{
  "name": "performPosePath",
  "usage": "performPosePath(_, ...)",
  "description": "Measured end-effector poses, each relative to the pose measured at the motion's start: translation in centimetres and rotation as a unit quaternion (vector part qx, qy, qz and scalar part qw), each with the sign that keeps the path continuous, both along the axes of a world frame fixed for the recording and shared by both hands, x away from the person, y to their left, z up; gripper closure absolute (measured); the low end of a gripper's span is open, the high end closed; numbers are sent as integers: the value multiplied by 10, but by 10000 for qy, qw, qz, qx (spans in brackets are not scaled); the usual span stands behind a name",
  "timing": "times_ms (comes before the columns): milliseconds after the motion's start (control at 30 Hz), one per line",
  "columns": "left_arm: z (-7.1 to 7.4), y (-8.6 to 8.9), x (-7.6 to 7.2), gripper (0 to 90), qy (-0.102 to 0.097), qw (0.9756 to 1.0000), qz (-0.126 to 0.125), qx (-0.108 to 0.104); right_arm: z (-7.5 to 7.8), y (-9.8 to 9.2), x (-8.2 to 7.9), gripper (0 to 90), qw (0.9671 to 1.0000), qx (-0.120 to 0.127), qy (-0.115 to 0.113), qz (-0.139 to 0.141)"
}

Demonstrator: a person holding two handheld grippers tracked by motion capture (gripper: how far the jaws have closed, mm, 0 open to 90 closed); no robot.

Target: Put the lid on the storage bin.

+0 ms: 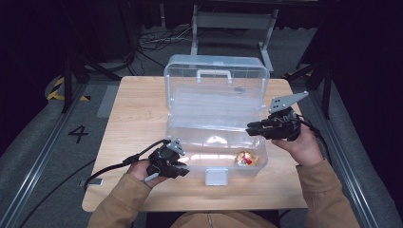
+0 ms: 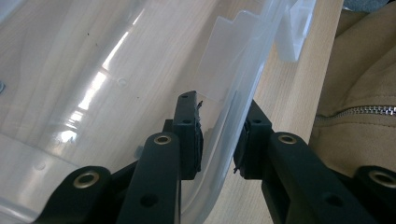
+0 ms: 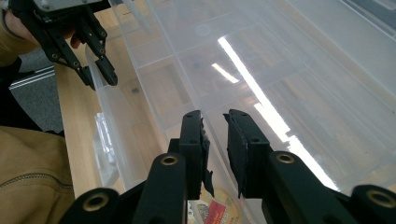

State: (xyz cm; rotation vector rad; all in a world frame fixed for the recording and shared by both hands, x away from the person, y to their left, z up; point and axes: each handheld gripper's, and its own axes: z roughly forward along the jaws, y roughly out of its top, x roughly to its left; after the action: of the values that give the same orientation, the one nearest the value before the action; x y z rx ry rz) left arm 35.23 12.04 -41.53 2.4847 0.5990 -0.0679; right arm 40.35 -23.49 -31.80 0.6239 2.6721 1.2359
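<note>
- The left gripper straddles the front-left wall of the clear plastic toolbox, jaws apart, pads not pressing.
- The right gripper, jaws slightly parted, sits over its inner tray.

Hard to tell from the high view what the small gold-and-red object in the clear plastic box is — too small, blurred by the wall. Cut off at the bottom edge of the right gripper view — the same object, half hidden behind the right gripper. Unclear from the left gripper view whether the left gripper presses on the box wall between its pads.
</note>
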Motion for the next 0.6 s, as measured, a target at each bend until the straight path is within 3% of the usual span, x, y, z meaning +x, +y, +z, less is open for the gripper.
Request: performPosePath(600,0,0,0,740,-21,10000,-20,3,-2,1,-3,772,9998,-71,87,142)
